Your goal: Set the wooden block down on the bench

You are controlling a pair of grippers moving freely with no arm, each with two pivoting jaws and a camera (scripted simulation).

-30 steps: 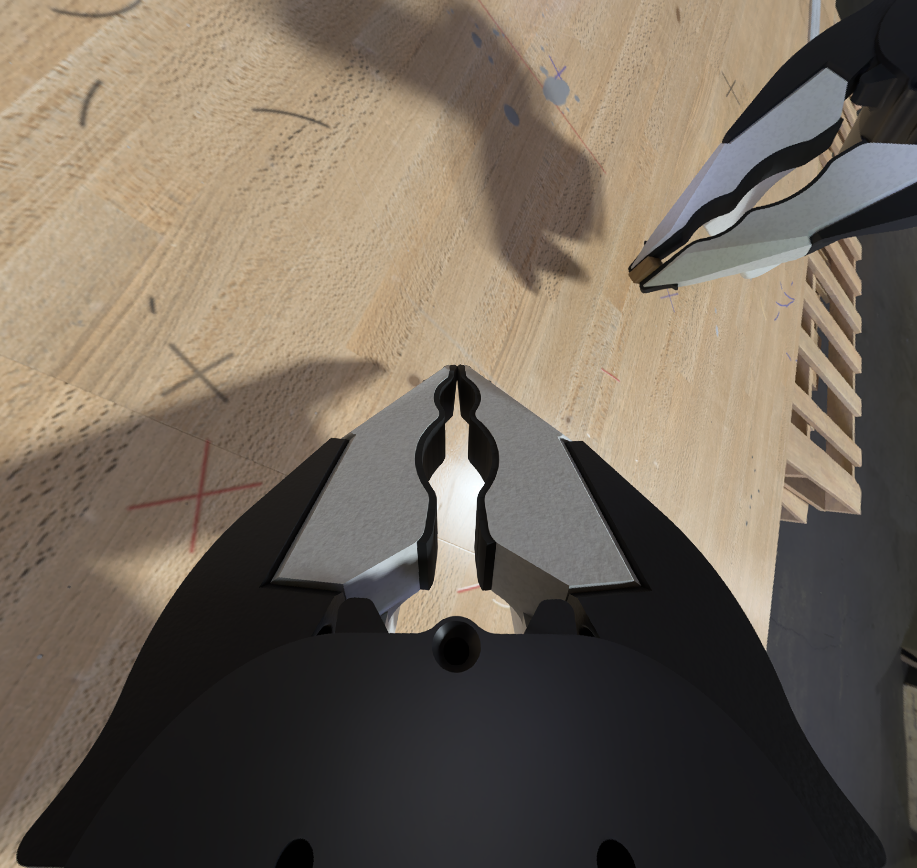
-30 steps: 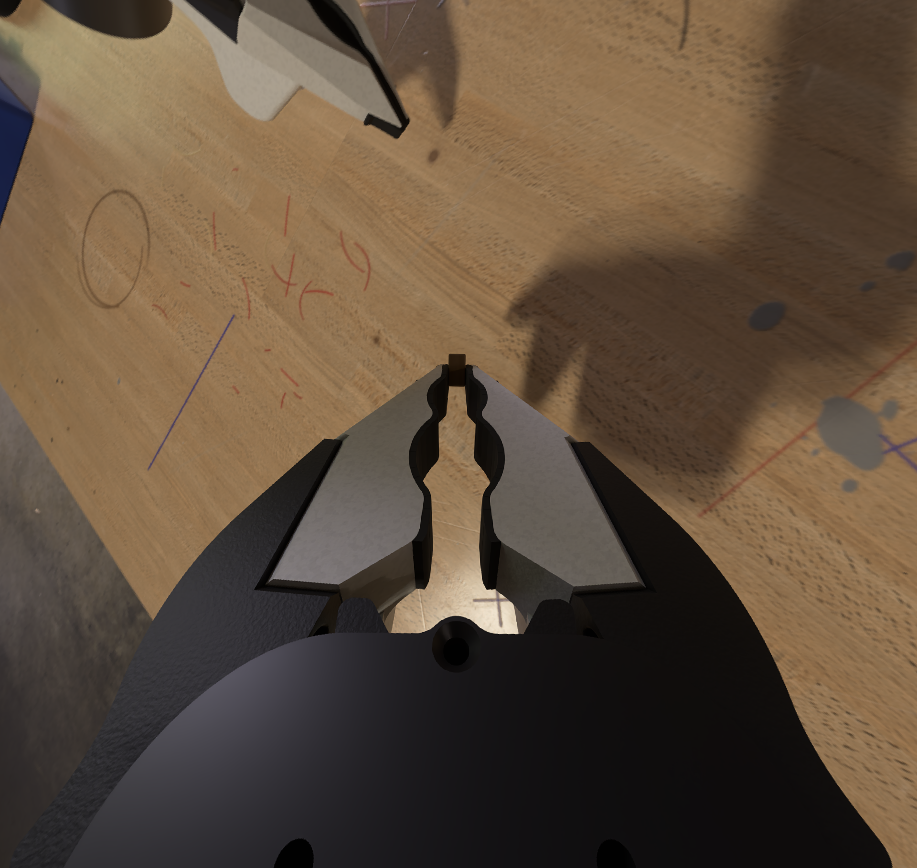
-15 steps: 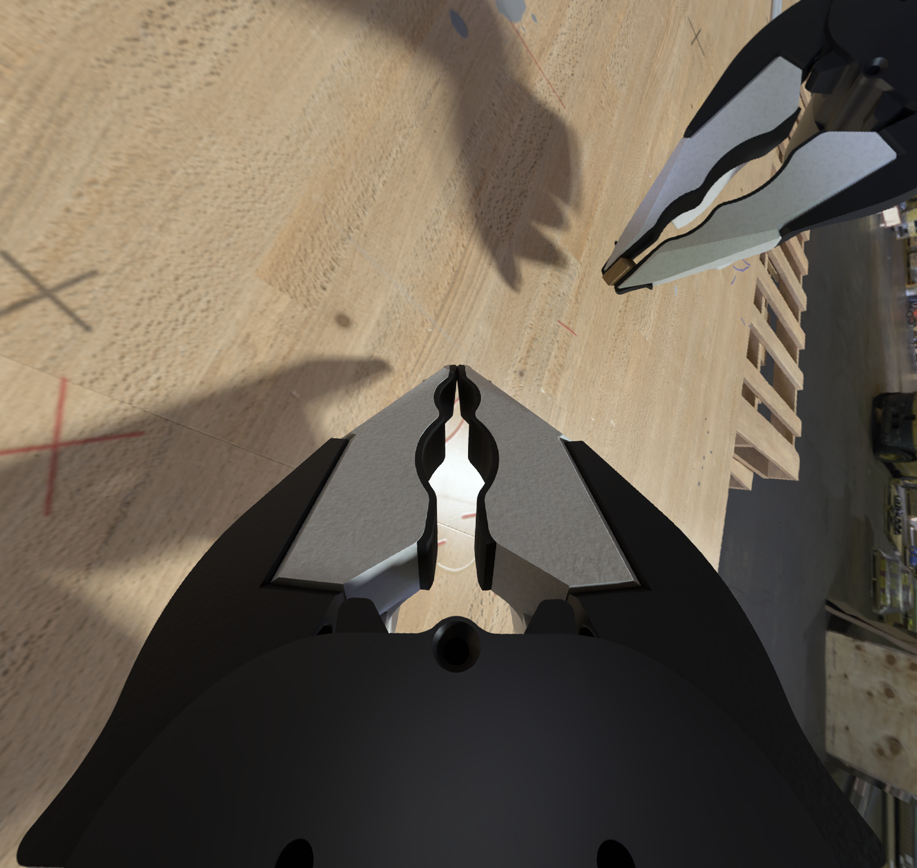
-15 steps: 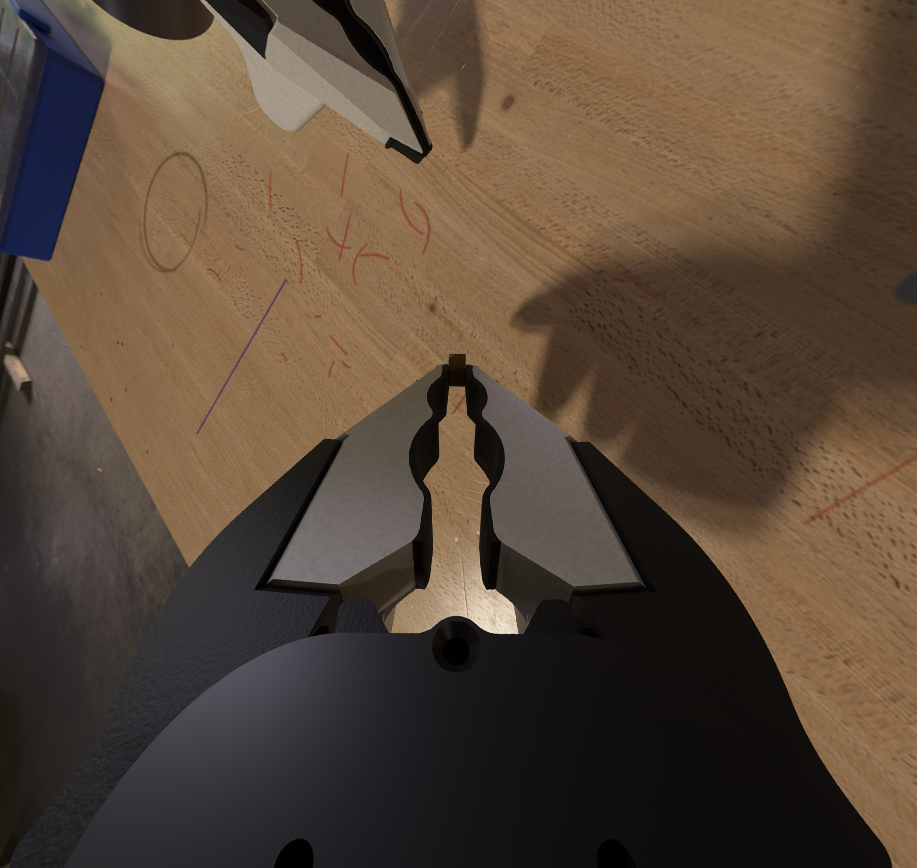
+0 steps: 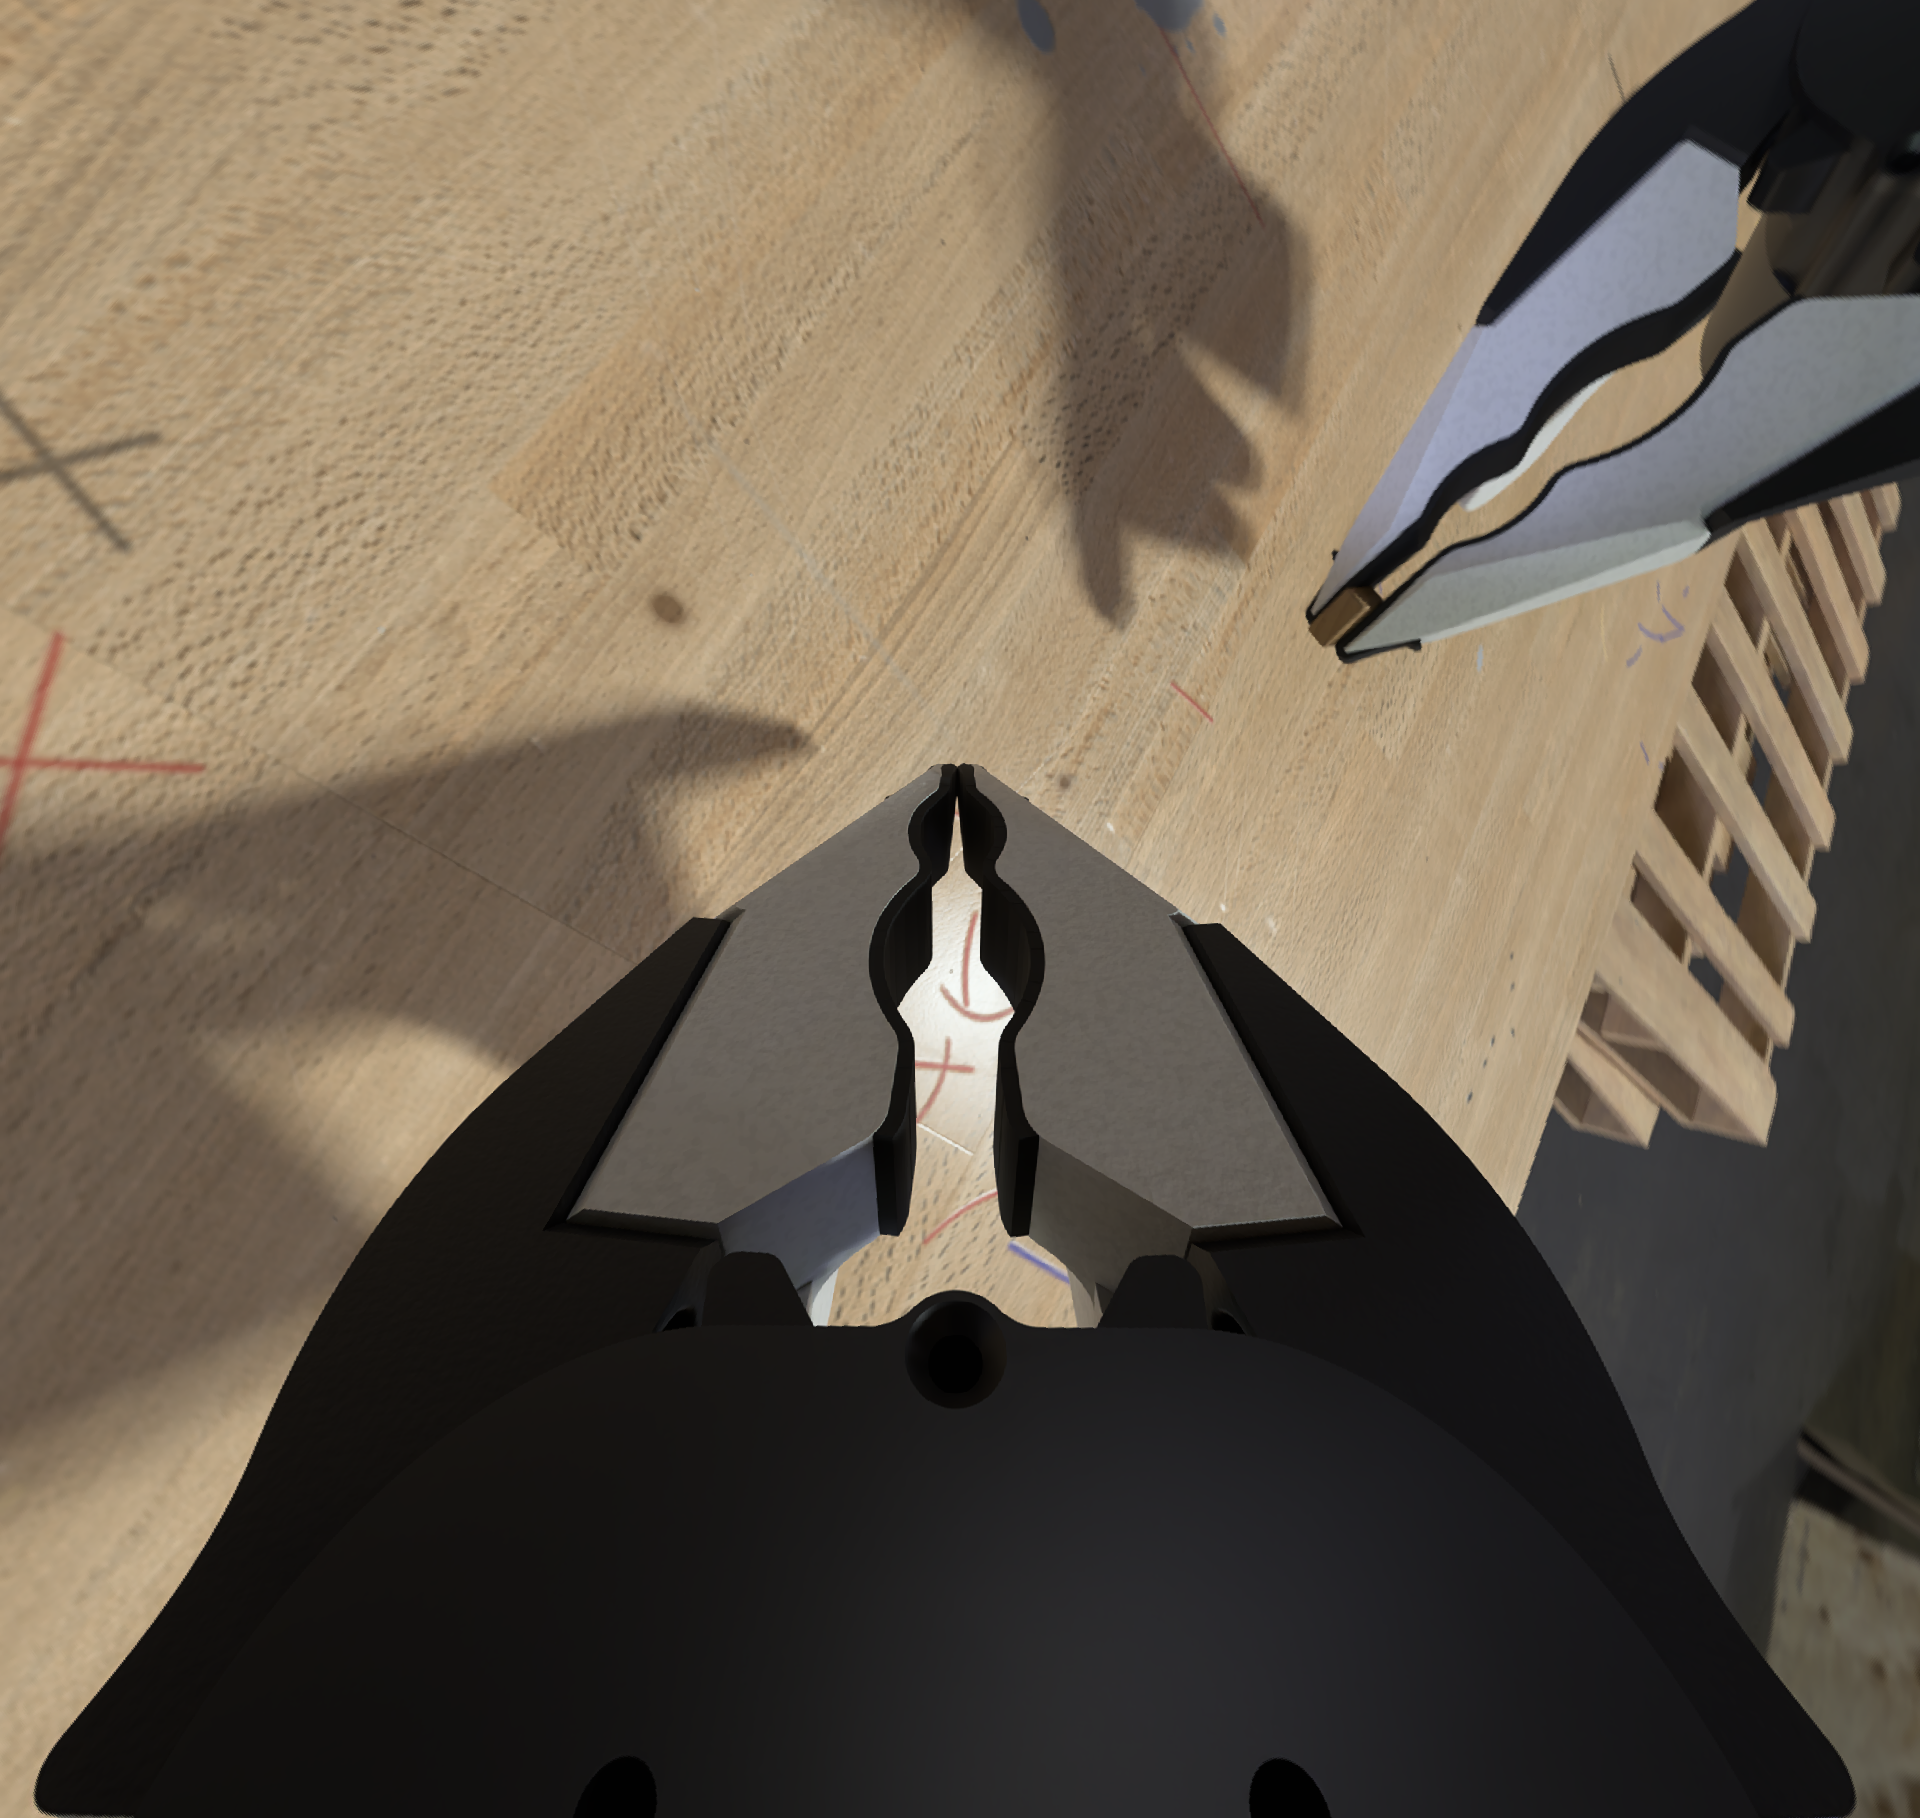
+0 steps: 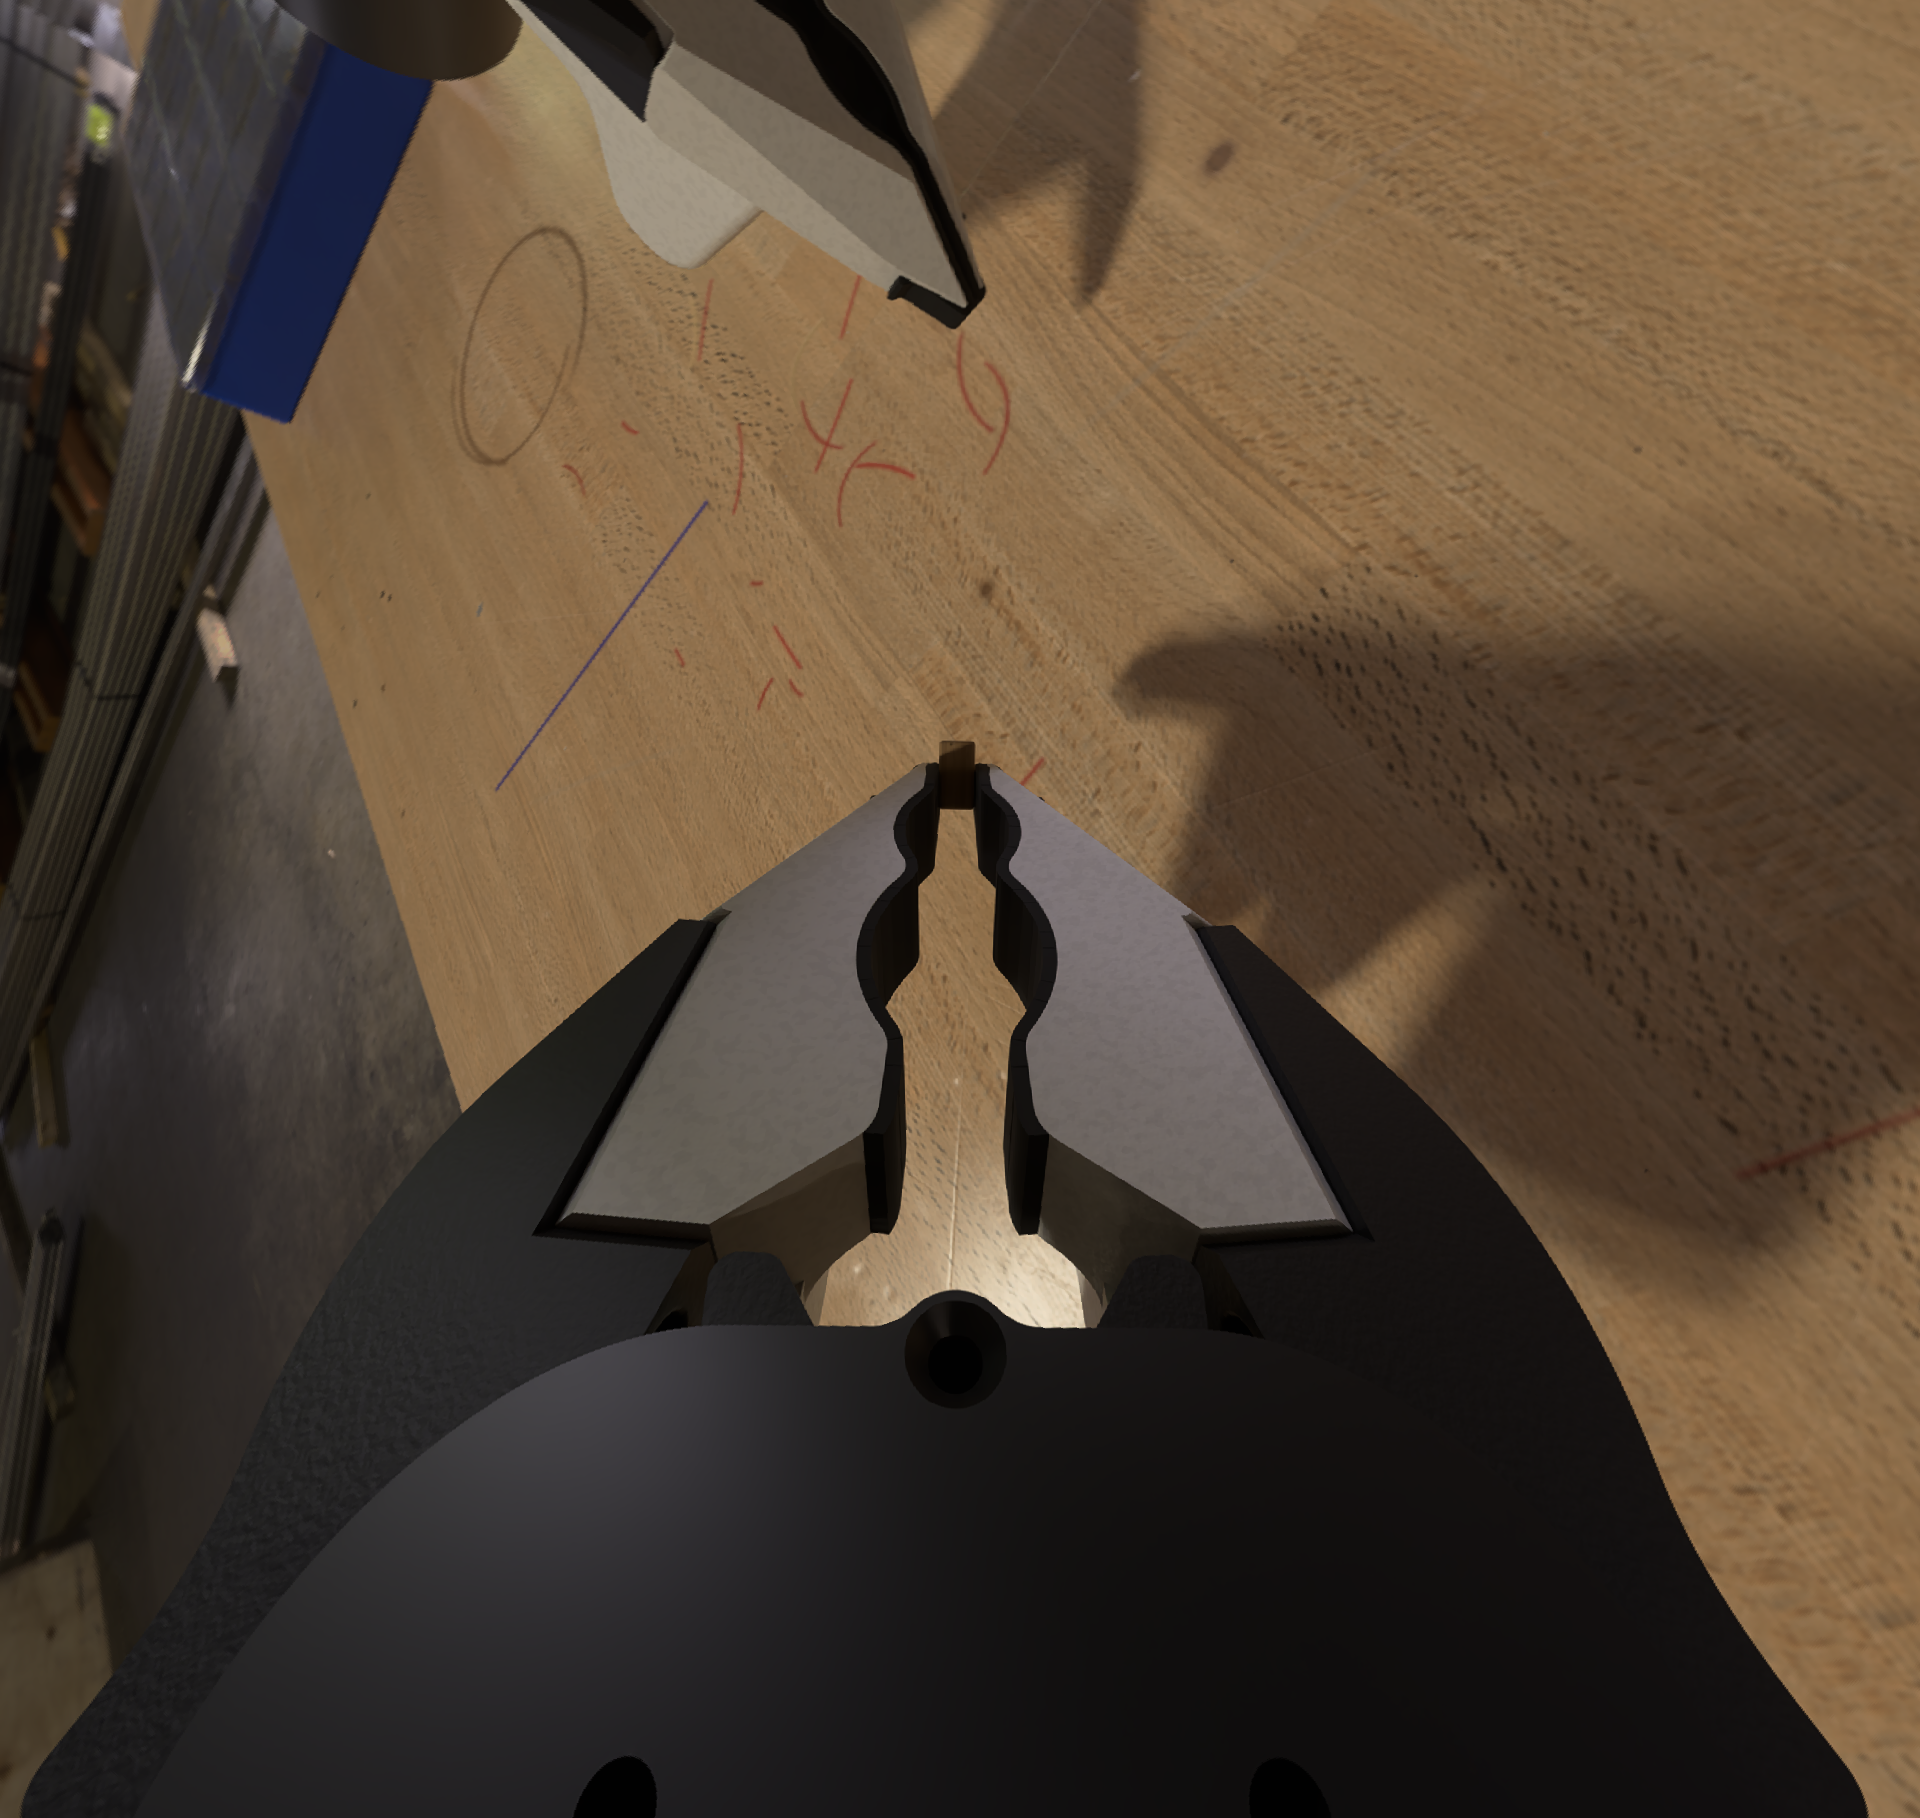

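Note:
My right gripper (image 6: pixel 956 781) is shut on a small brown wooden block (image 6: pixel 956 762) pinched at its fingertips, held above the wooden bench (image 6: pixel 1351 418). The left wrist view shows this same gripper (image 5: pixel 1345 620) at the right with the block (image 5: pixel 1349 613) at its tip, clear of the bench top (image 5: pixel 520 366). My left gripper (image 5: pixel 956 776) is shut with nothing in it and hovers over the bench. It also shows at the top of the right wrist view (image 6: pixel 940 303).
The bench bears pen marks, red scribbles (image 6: pixel 852 438) and a drawn circle (image 6: pixel 520 345). A blue box (image 6: pixel 301 241) stands near the bench's edge. A wooden pallet (image 5: pixel 1745 833) lies beyond the bench edge over dark floor (image 5: pixel 1714 1301).
Both grippers have drifted over the bench toward its edge, so more floor and the blue box show. The right gripper still holds the block; the left stays shut.

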